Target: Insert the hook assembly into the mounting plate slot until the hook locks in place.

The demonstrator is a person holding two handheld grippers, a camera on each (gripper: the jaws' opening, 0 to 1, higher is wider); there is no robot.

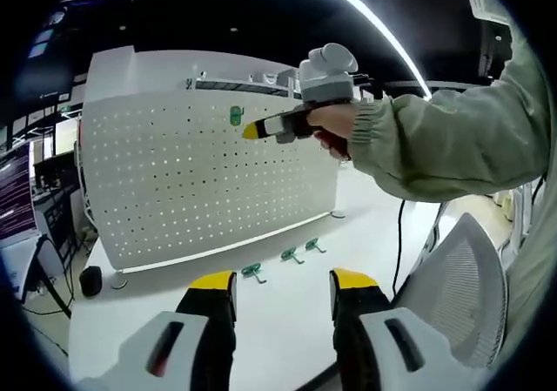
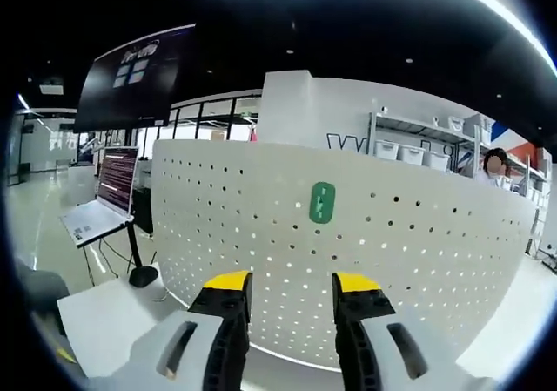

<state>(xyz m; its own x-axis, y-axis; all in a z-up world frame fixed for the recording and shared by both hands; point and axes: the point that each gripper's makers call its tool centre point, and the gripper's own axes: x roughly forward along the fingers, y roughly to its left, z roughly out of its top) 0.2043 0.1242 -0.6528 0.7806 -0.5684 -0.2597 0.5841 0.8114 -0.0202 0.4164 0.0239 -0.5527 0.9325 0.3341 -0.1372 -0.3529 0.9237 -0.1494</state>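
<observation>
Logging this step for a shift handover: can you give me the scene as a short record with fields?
board: white perforated pegboard, upright on white table
mounted: one green hook plate on the pegboard, near its top
spare hooks: three green hooks on the table at the pegboard's foot
left gripper: open, empty, low over the table
right gripper: open, empty, pointing at the green plate

A grey mesh chair [image 1: 461,278] stands at the desk's [image 1: 287,308] right edge. Far left, an open laptop [image 2: 96,212] sits on a stand, and storage bins [image 2: 418,154] line a far shelf.
</observation>
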